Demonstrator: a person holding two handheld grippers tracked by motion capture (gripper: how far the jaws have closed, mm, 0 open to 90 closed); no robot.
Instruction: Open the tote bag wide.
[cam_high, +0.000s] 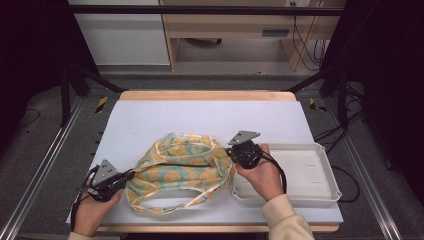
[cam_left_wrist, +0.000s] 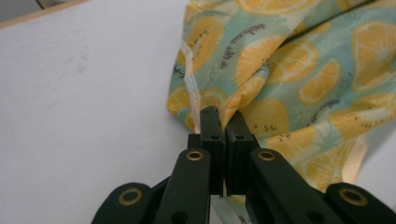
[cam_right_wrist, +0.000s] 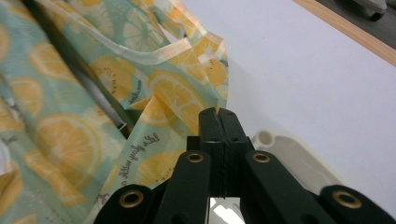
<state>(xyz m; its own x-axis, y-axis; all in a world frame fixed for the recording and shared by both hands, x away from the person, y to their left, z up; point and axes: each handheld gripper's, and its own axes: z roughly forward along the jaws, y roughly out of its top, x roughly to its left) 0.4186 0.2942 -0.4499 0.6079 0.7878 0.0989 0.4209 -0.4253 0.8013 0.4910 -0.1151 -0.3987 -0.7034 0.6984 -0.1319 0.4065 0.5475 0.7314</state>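
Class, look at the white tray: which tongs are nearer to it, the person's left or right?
Right. The right tongs grip the cloth beside the white tray; the left tongs hold the cloth's far side.

You've got small dark cursive script printed on the lemon-print cloth (cam_right_wrist: 70, 140). In the right gripper view one line starts "life gives", the rest too blurred. In the left gripper view the script on the cloth (cam_left_wrist: 243, 44) can't be made out.
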